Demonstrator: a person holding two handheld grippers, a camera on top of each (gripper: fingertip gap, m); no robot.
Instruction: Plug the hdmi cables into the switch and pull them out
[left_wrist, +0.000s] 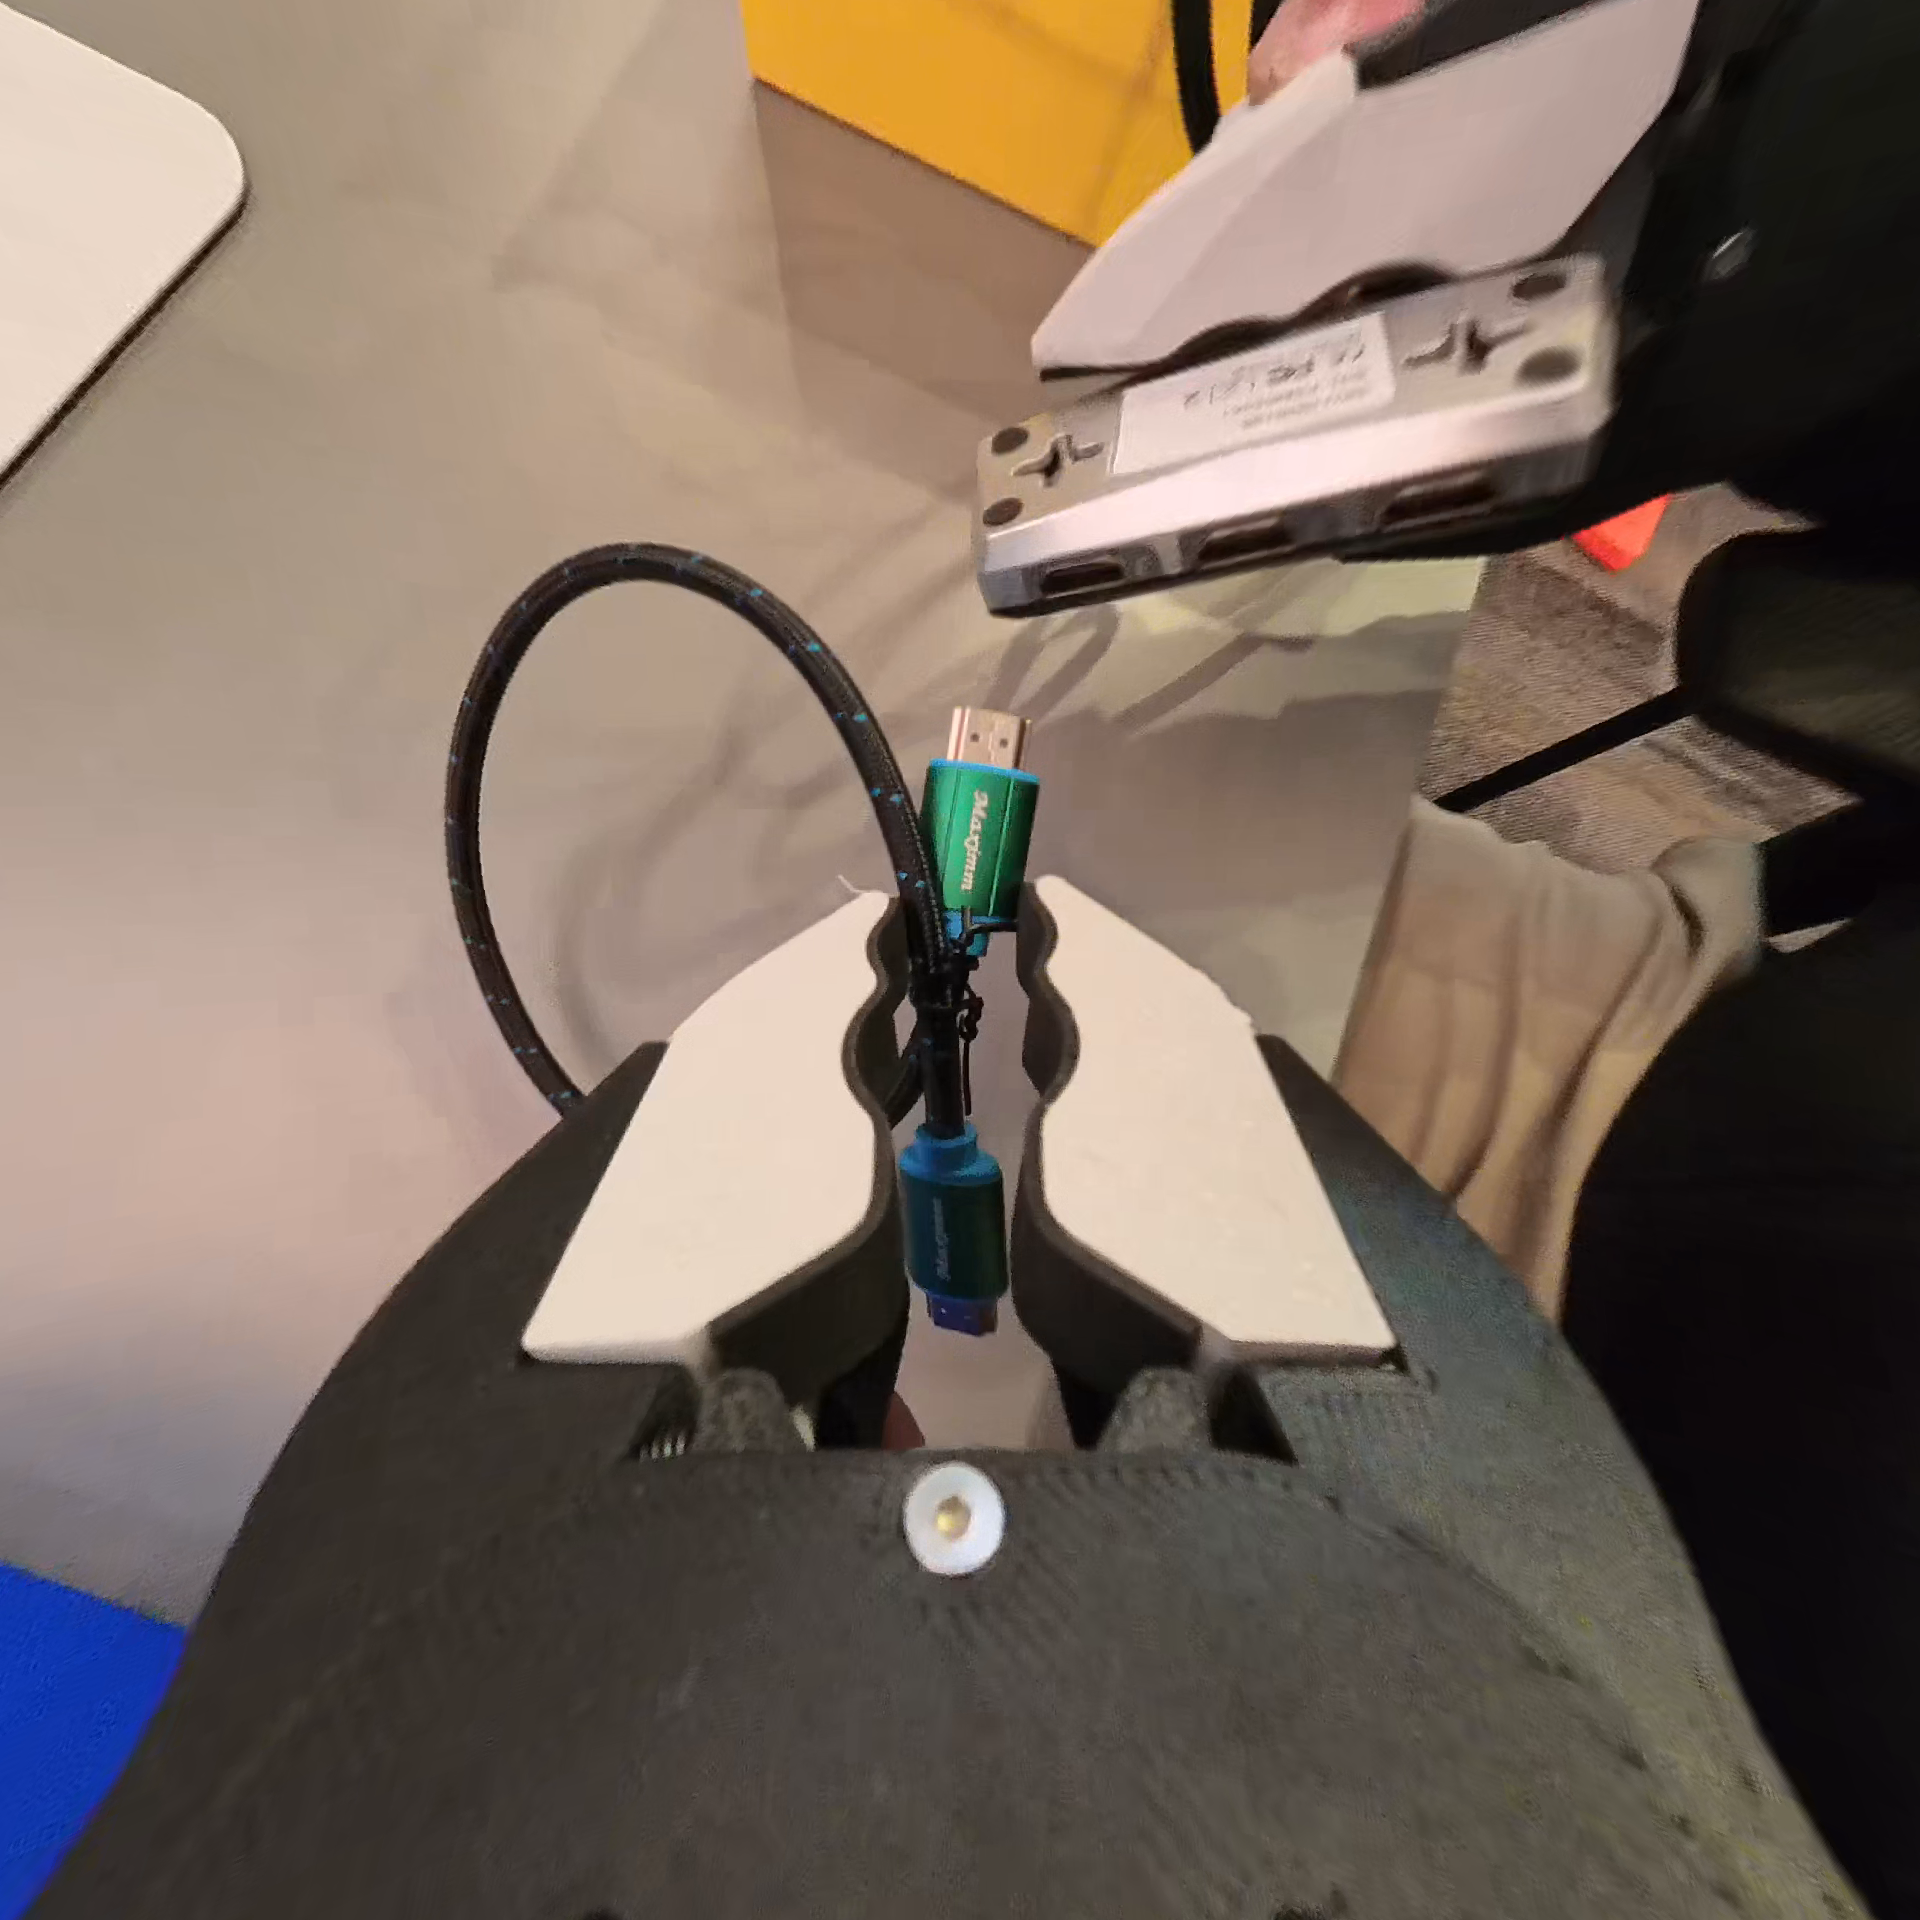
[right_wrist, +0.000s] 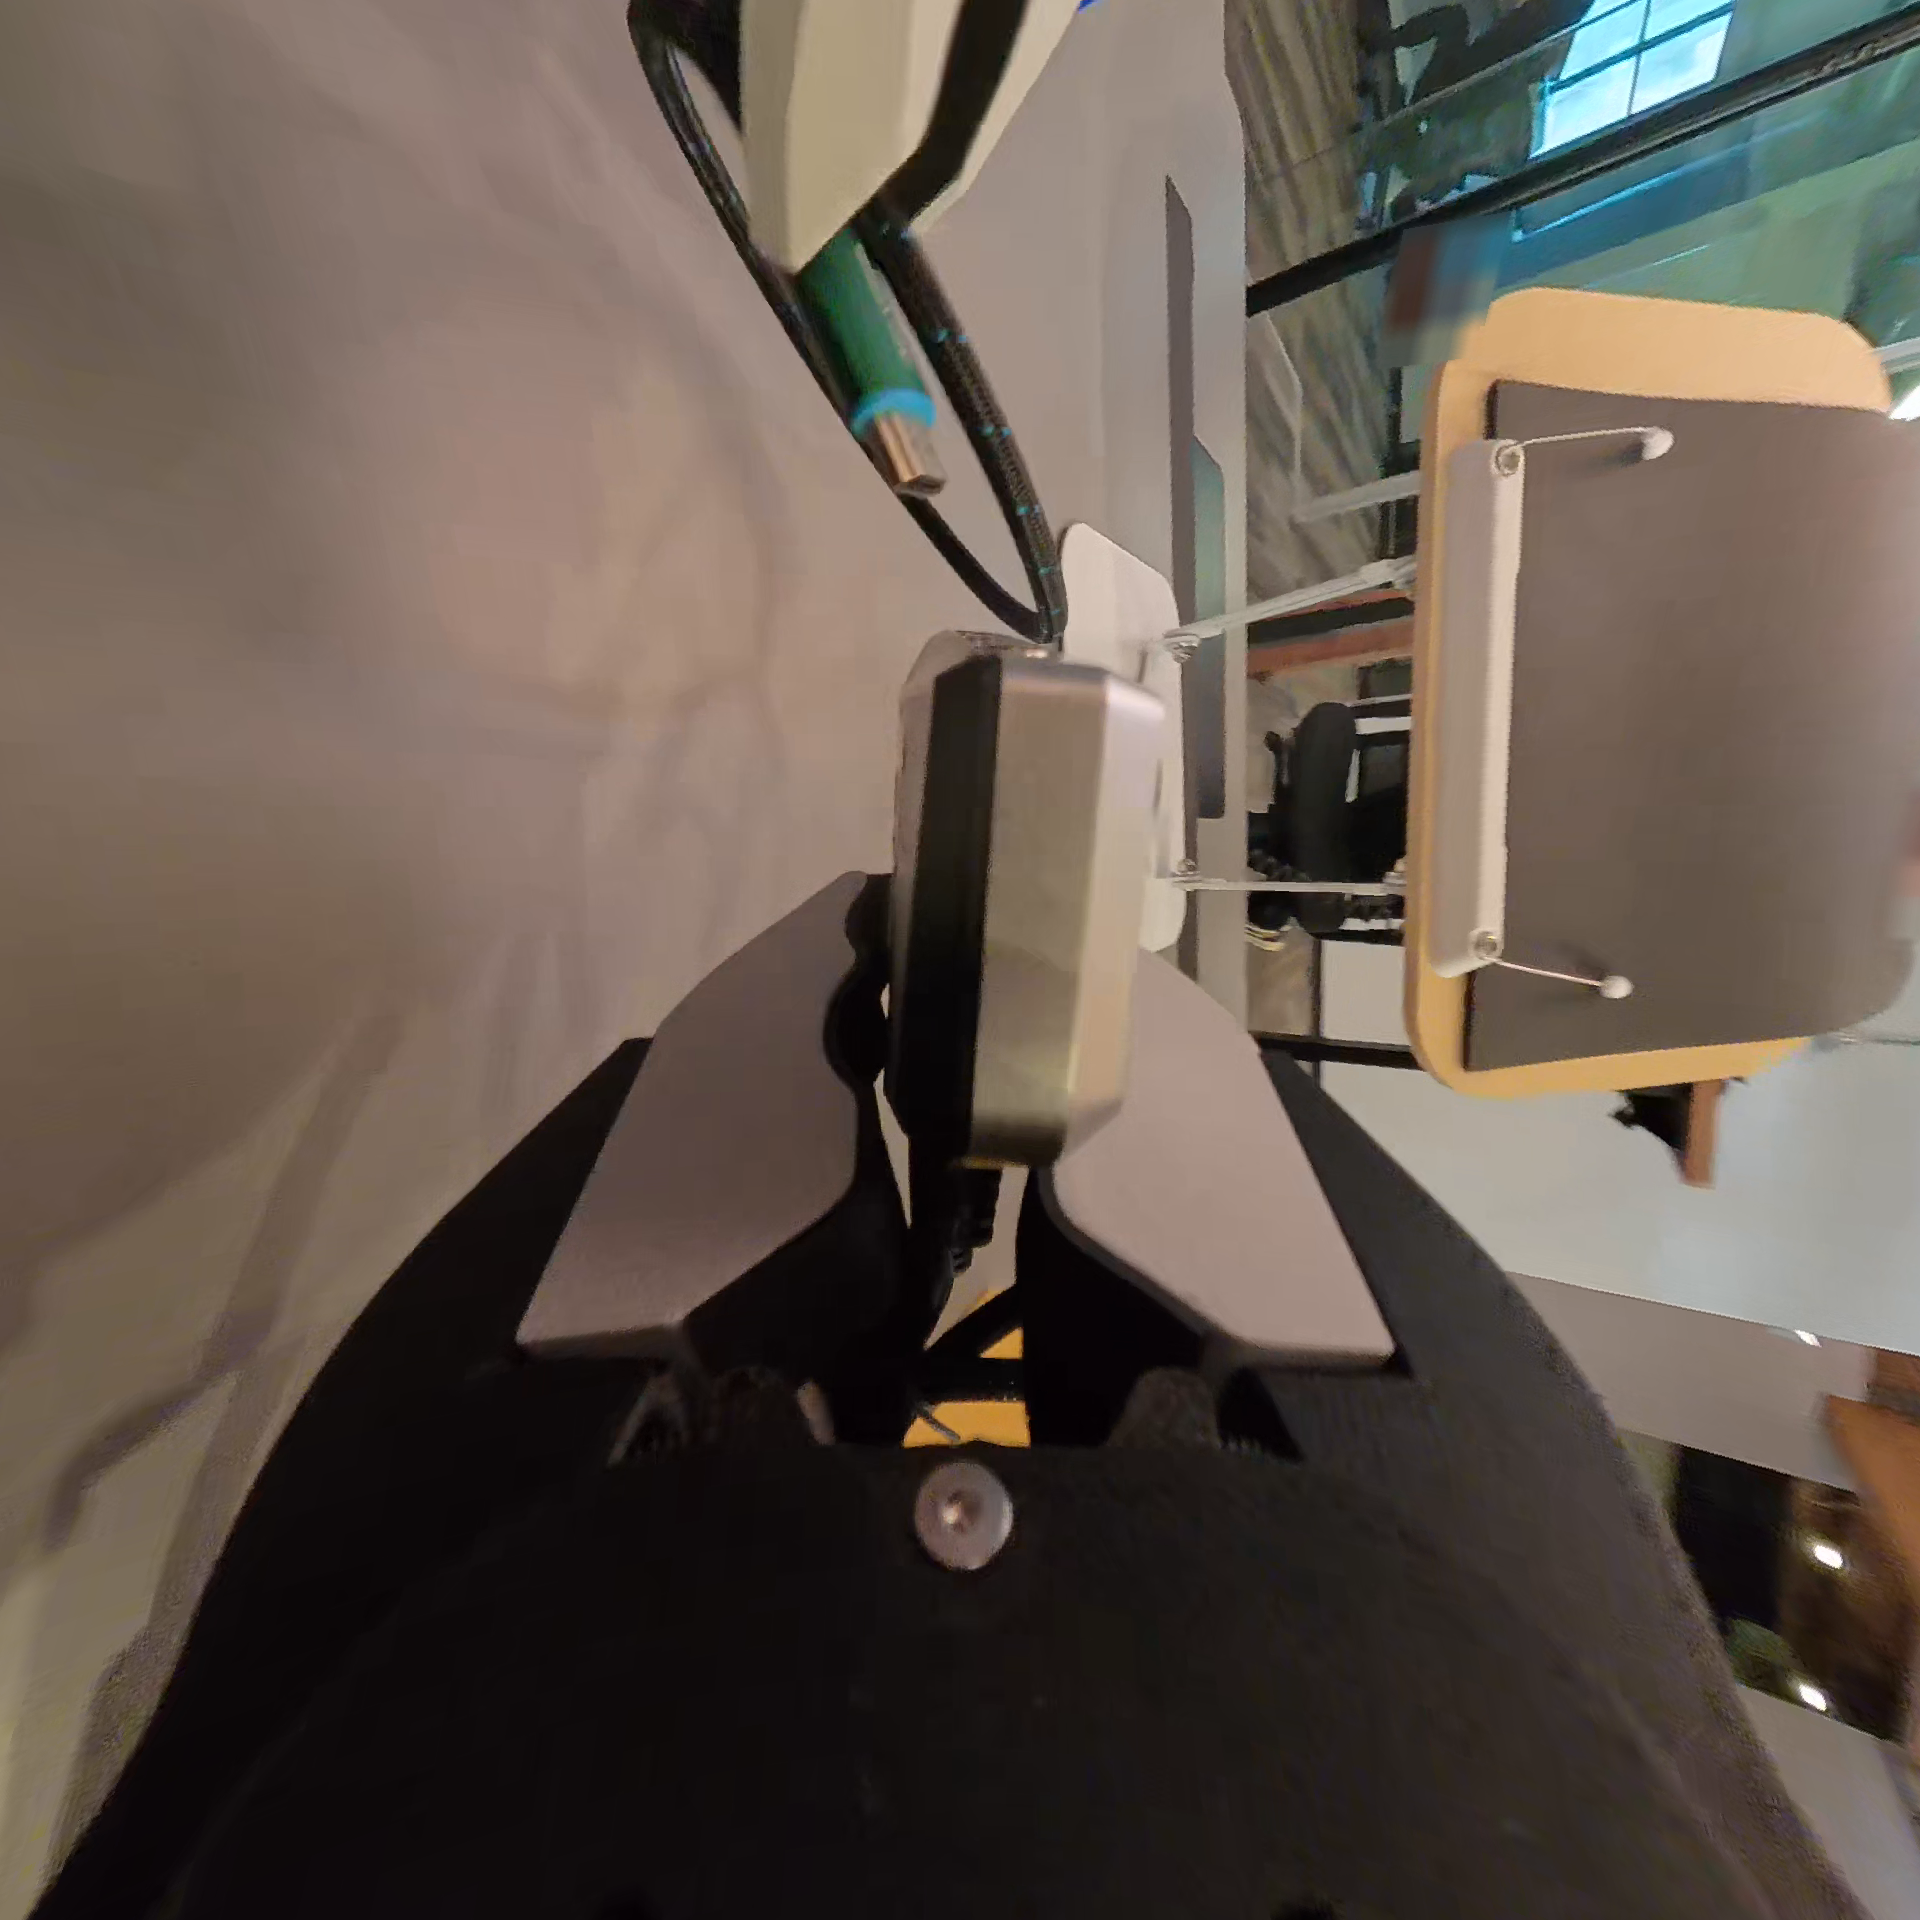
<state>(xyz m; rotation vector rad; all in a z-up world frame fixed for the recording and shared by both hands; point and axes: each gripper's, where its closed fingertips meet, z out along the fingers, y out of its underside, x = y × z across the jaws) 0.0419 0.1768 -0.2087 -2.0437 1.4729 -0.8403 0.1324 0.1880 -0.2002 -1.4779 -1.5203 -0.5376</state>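
Note:
My left gripper (left_wrist: 966, 914) is shut on a black braided HDMI cable (left_wrist: 623, 582), just behind its green plug (left_wrist: 977, 831). The plug's metal tip points toward the switch and stays apart from it. The cable's other green plug (left_wrist: 951, 1236) hangs loose between my fingers. My right gripper (right_wrist: 997, 935) is shut on the silver switch (right_wrist: 1049, 883) and holds it in the air. In the left wrist view the switch (left_wrist: 1299, 457) is at the upper right, its row of ports facing the plug. The right wrist view shows the left gripper (right_wrist: 862, 125) and green plug (right_wrist: 862, 332) at the top.
A beige table (left_wrist: 416, 520) lies below both grippers. A white pad (left_wrist: 83, 208) sits at its far left, a yellow object (left_wrist: 987, 104) beyond it and a blue patch (left_wrist: 73, 1683) at the near left. A chair (right_wrist: 1662, 727) stands past the table edge. My right fingertips sit around 9 cm from my left ones.

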